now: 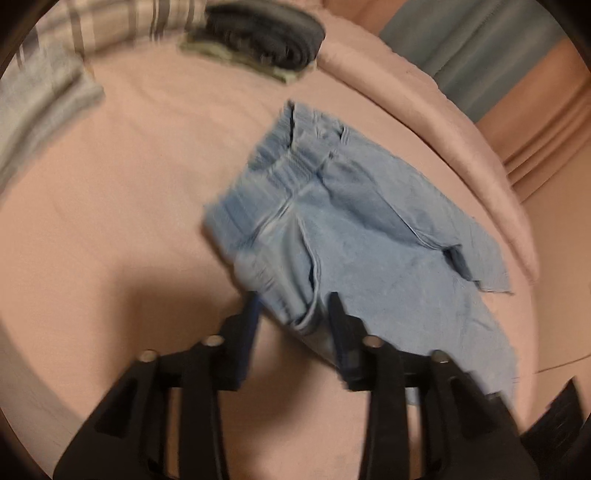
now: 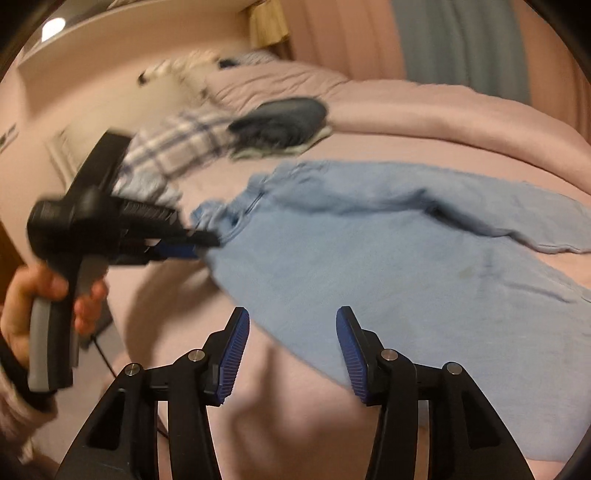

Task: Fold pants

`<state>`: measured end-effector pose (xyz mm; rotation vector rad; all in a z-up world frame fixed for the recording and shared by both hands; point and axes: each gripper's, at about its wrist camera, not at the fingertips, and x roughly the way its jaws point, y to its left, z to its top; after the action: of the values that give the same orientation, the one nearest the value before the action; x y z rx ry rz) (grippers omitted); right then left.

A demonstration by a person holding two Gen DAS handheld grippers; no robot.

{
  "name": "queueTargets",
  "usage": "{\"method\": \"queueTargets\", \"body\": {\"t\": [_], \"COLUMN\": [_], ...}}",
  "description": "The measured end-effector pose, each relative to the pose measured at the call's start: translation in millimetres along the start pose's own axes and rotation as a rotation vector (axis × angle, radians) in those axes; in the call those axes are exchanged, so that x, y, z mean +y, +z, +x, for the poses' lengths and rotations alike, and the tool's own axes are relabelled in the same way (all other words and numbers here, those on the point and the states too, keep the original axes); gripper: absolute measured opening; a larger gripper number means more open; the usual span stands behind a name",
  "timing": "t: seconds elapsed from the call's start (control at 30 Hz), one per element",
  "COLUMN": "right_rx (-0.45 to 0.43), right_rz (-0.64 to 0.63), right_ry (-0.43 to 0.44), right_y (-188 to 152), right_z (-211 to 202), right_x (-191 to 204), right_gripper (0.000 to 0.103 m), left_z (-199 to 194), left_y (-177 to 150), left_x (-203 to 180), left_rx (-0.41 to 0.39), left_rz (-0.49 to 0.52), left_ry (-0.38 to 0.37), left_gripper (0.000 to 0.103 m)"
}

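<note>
The light blue pants (image 1: 354, 229) are lying spread on the pink bed cover (image 1: 129, 192), waistband toward your left side and legs running off to the right. They look like thin, soft cotton: light, floppy, likely to sag and crease wherever you are not holding them, and not slippery. The gathered waistband and the side seams are probably giving you the firmest hold.

Your left gripper (image 1: 295, 306) is standing with its jaws apart astride the waistband corner; the blur is hiding whether the pads are touching cloth. Your right gripper (image 2: 291, 325) is hovering over the near edge of the pants (image 2: 388, 266), jaws apart and holding nothing.

Open cover is lying on the near side, so I judge there is room to fold toward you. Beyond the pants, a dark folded garment (image 1: 266, 37) and a plaid cloth (image 1: 110, 26) are sitting well apart, and the bed's edge is running close along the leg side.
</note>
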<state>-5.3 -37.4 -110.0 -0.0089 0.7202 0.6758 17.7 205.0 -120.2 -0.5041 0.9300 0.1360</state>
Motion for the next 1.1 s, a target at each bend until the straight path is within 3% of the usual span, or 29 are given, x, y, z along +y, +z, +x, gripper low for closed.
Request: {"method": "queueTargets", "body": {"t": [0.03,0.13,0.23,0.5,0.67,0.87,1.1], "right_rx": [-0.008,-0.018,-0.018,-0.006,0.004,0.064,0.073], "right_rz": [0.020,0.075,0.142,0.208,0.238,0.297,0.248], "right_ry": [-0.019,-0.101,-0.161,-0.218,-0.264,-0.276,-0.279], "right_y": [2,5,4,-7,-12,-25,-31], "right_z": [-2,-8,-14,-22,-24,-17,-16], "right_x": [-5,-21,-43,-69,-85,-105,-96], "right_gripper": [0.050,0.050,0.050,0.050,0.050,0.050,0.062], "left_z": [-6,-26,-29,8,34,71,73], "left_y": [1,1,2,-16,-30,-48,-51], "left_x": [-3,-12,-28,-94,-128,-128,-121], "left_rx": [-0.032,-0.130,-0.166,-0.095,-0.063,0.056,0.063], "left_rz": [0.023,0.092,0.163,0.324,0.455,0.531,0.517], "left_ry": [0.034,0.099,0.123,0.050,0.083,0.156,0.156], "left_gripper": [0.061,0.063,0.064,0.064,0.064,0.068,0.082]}}
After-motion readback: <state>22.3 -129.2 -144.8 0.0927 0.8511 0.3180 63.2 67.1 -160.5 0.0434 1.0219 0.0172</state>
